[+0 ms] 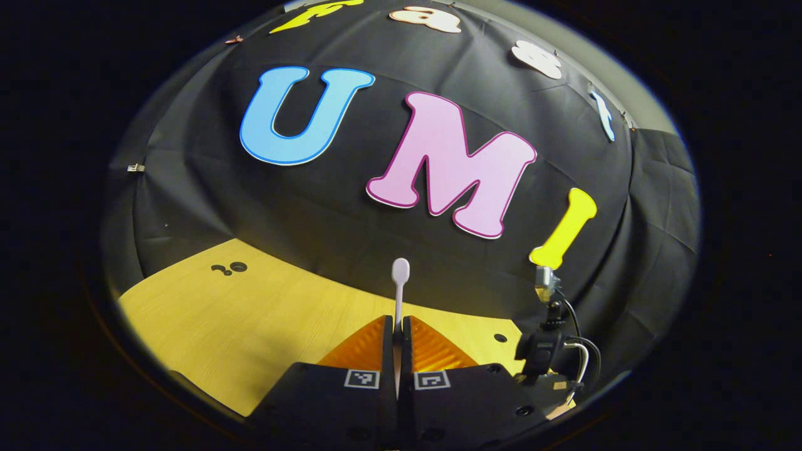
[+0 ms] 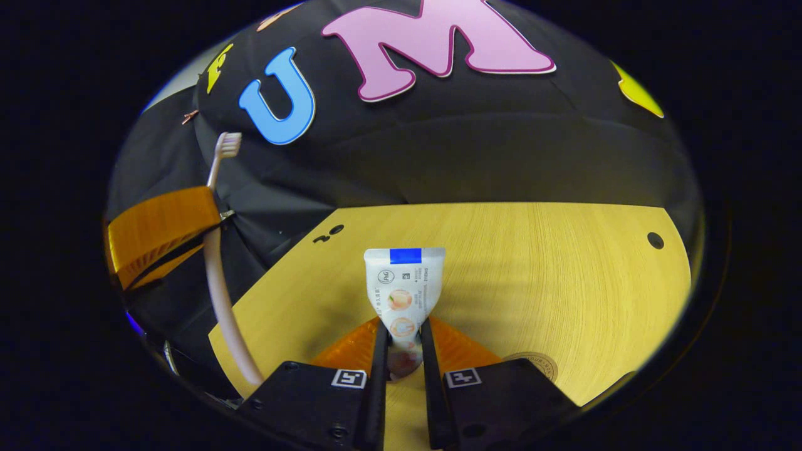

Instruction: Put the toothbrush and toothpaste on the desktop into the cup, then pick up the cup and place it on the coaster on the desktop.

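above the desktop (image 2: 532, 263), both items ride clear of the wood; the toothpaste (image 2: 404, 294) is soft and light, so you grip its lower body gently; the toothbrush (image 1: 400, 285) is stiff, thin and slippery; the right gripper (image 2: 404, 341) pinches the tube; the left gripper (image 1: 397, 338), nearly closed, pinches the handle.

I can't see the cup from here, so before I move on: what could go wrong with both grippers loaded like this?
The left gripper pinches the toothbrush on its thin handle; it might pivot when lowered. The right gripper clamps the toothpaste low, so the tube could sag or slip. In the right gripper view, the grippers sit close and could collide.
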`<action>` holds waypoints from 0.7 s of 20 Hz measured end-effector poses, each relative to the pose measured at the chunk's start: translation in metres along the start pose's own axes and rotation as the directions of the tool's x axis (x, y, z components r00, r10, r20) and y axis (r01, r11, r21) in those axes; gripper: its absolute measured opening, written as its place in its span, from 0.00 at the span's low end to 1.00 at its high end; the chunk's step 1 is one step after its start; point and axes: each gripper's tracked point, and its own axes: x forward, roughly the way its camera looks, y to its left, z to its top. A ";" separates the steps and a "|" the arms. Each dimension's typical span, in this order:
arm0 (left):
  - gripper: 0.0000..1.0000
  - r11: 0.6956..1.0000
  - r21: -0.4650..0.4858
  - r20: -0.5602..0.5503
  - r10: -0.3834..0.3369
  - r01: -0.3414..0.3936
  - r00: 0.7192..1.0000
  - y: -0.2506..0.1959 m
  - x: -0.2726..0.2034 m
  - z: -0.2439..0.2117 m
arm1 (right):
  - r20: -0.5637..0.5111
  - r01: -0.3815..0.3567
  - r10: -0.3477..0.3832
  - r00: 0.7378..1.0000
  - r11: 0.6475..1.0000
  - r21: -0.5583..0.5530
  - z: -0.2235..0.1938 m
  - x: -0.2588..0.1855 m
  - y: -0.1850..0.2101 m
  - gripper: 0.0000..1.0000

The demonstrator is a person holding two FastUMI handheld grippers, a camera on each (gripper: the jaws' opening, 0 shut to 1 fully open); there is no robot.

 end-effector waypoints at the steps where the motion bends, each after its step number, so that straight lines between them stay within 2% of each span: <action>1: 0.06 1.000 -0.014 0.011 0.015 -0.015 1.000 0.004 0.009 -0.002 | -0.010 -0.008 0.008 1.000 1.000 -0.004 -0.003 -0.001 0.001 0.33; 2: 0.06 0.999 -0.033 0.021 0.028 -0.028 0.999 0.008 0.016 -0.004 | -0.018 -0.014 0.013 1.000 1.000 -0.007 -0.006 -0.002 0.003 0.25; 3: 0.06 0.998 -0.052 0.025 0.044 -0.043 0.999 0.012 0.022 -0.008 | -0.026 -0.020 0.020 0.999 1.000 -0.010 -0.010 -0.003 0.005 0.27; 5: 0.06 0.995 -0.067 0.026 0.077 -0.075 0.997 0.021 0.032 -0.016 | -0.019 -0.038 0.038 0.999 0.999 -0.004 -0.007 -0.008 0.011 0.33; 6: 0.06 0.994 -0.060 0.022 0.096 -0.094 0.995 0.026 0.037 -0.021 | -0.018 -0.047 0.048 0.999 0.999 0.007 -0.005 -0.009 0.011 0.43; 7: 0.06 0.993 -0.054 0.020 0.107 -0.106 0.994 0.028 0.041 -0.028 | -0.023 -0.053 0.054 0.998 0.998 0.019 -0.006 -0.013 0.011 0.44; 8: 0.06 0.992 -0.048 0.017 0.117 -0.116 0.993 0.030 0.044 -0.032 | -0.030 -0.060 0.061 0.998 0.998 0.029 -0.008 -0.017 0.011 0.44; 9: 0.06 0.991 -0.045 0.014 0.126 -0.125 0.992 0.031 0.047 -0.036 | -0.031 -0.063 0.064 0.997 0.997 0.035 -0.009 -0.023 0.009 0.34; 10: 0.06 0.990 -0.042 0.012 0.133 -0.132 0.991 0.032 0.050 -0.039 | -0.031 -0.067 0.069 0.997 0.997 0.039 -0.011 -0.029 0.007 0.34; 11: 0.06 0.990 -0.036 0.008 0.136 -0.136 0.991 0.031 0.052 -0.043 | -0.033 -0.073 0.074 0.997 0.997 0.040 -0.013 -0.038 0.005 0.44; 13: 0.06 0.990 -0.012 0.009 0.140 -0.140 0.990 0.029 0.059 -0.050 | -0.031 -0.082 0.083 0.996 0.996 0.042 -0.017 -0.056 0.001 0.44; 14: 0.06 0.990 -0.005 0.010 0.138 -0.138 0.990 0.027 0.061 -0.051 | -0.031 -0.087 0.088 0.996 0.995 0.043 -0.020 -0.066 -0.001 0.34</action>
